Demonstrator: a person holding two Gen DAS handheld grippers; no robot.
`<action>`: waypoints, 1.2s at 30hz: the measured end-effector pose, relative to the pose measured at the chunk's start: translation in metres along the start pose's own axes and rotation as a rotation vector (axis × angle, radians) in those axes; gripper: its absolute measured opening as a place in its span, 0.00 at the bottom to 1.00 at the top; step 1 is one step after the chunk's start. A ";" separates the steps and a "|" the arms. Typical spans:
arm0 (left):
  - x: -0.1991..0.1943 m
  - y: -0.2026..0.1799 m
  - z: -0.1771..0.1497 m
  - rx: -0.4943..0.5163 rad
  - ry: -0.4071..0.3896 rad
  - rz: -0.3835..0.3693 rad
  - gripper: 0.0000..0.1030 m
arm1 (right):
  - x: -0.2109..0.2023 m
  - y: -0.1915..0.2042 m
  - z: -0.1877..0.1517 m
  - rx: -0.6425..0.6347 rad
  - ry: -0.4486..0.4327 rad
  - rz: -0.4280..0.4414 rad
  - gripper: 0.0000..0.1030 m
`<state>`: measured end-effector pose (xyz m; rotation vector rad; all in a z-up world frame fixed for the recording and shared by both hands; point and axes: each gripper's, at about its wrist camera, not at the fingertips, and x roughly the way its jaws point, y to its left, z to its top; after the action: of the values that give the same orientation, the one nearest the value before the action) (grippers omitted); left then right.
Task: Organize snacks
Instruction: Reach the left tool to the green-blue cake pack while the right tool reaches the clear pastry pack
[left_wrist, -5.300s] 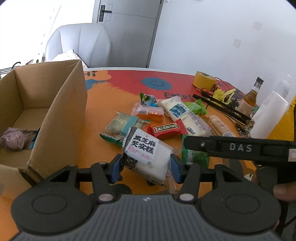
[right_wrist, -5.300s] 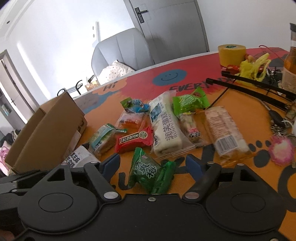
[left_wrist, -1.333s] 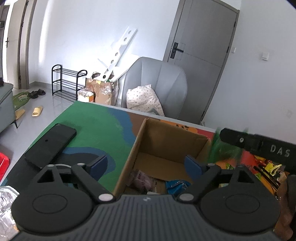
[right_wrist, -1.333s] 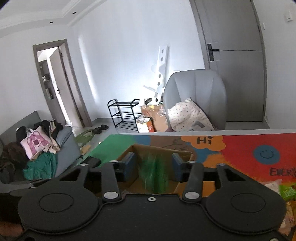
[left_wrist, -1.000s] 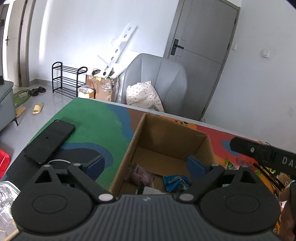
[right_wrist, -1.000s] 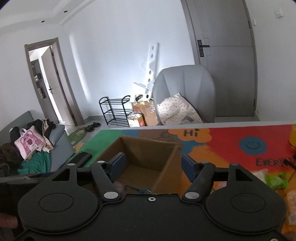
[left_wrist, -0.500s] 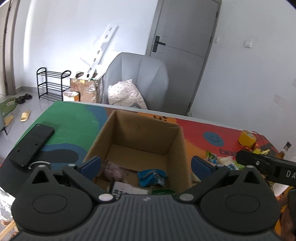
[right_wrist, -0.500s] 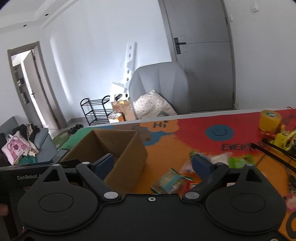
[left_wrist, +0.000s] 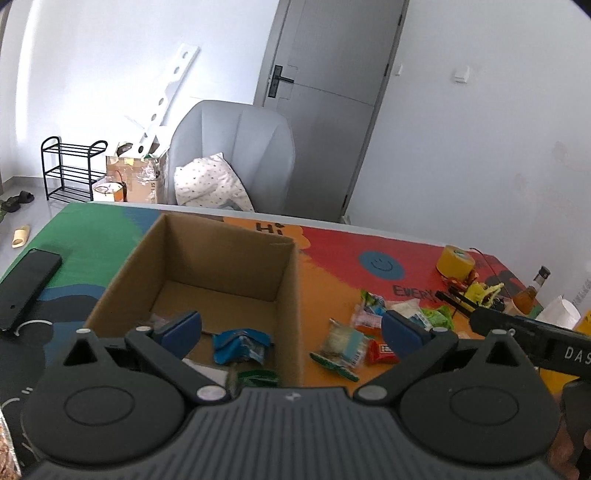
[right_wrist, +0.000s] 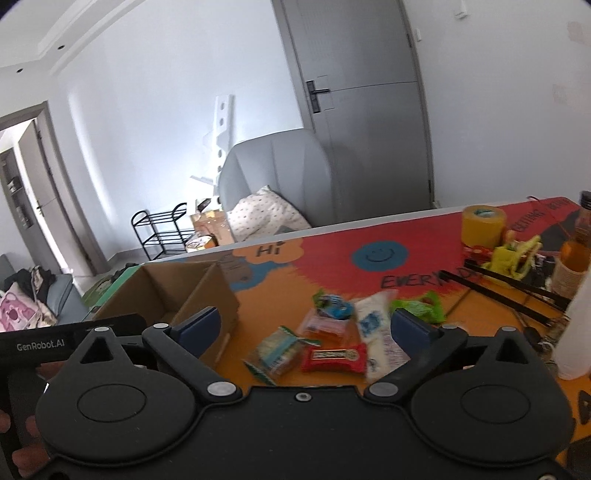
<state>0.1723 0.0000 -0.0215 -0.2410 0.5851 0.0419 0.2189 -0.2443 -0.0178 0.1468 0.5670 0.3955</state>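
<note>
Cardboard box, tabletop left: holds a blue packet and a few other snacks.
Loose snacks, tabletop right of box: roughly seven left to sort.
Left tool: spread wide, nothing held.
Right tool: likewise.

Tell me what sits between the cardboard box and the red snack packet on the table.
In the right wrist view, a clear packet with a teal label lies between the cardboard box and the red snack packet.
</note>
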 end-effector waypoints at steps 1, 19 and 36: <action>0.001 -0.003 0.000 0.005 0.000 -0.001 1.00 | -0.001 -0.003 0.000 0.004 -0.001 -0.005 0.99; 0.027 -0.061 -0.014 0.096 0.025 -0.077 0.98 | -0.001 -0.060 -0.017 0.071 0.034 -0.051 0.96; 0.089 -0.094 -0.027 0.145 0.090 -0.076 0.92 | 0.039 -0.111 -0.029 0.149 0.092 -0.075 0.89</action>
<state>0.2419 -0.1008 -0.0727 -0.1247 0.6651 -0.0853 0.2687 -0.3292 -0.0876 0.2502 0.6911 0.2886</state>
